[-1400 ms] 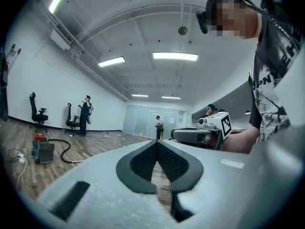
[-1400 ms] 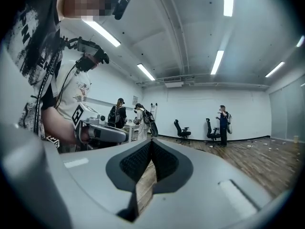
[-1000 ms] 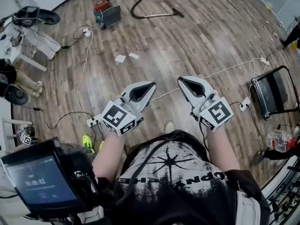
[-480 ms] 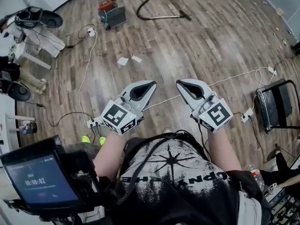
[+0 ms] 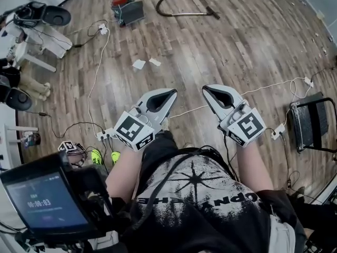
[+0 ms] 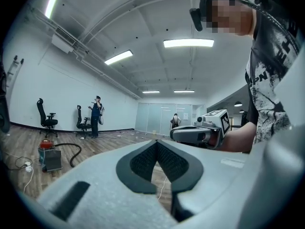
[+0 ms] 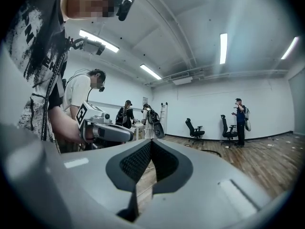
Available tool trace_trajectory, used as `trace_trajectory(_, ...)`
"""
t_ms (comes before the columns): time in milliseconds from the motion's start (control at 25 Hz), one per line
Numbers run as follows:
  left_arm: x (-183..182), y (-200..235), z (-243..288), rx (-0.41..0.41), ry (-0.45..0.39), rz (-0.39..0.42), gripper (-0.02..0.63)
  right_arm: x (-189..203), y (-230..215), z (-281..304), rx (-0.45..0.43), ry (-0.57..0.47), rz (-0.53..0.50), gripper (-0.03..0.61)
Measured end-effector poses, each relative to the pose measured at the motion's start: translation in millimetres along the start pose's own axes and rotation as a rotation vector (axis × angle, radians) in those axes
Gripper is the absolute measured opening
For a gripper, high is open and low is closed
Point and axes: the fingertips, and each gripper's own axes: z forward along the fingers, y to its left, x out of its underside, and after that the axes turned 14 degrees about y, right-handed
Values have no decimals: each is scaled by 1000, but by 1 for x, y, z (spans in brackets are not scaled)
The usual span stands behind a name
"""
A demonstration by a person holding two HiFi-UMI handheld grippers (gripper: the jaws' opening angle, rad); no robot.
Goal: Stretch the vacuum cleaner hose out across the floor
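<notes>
Your left gripper (image 5: pixel 167 96) and right gripper (image 5: pixel 209 91) both have their jaws pressed together, holding nothing. The curled black ribbed vacuum hose (image 5: pixel 158 5) lies well ahead, nearer your left gripper.

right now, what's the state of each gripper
Left gripper: closed, holding nothing.
Right gripper: closed, holding nothing.
</notes>
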Motion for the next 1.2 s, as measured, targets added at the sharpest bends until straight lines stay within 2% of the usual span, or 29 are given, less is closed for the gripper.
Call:
trace_trajectory(280,-16,70,35,67,-3,32,1,-12,-56,52,77,22,6,6)
trace_trajectory(480,-31,140,47,111,-15,51,2,-42,-92,105,124,16,-30,6)
trace_trajectory(760,-48,221,63,180,4,82,0,-64,-137,176,171,25,2,6)
trace_trajectory(1000,-43,257,68,217,1,89,2,-63,-148,213,191,29,9,6)
trace_trajectory(1200,-46,288,75,234,5,61,1,-63,-164,241,182,63,13,6)
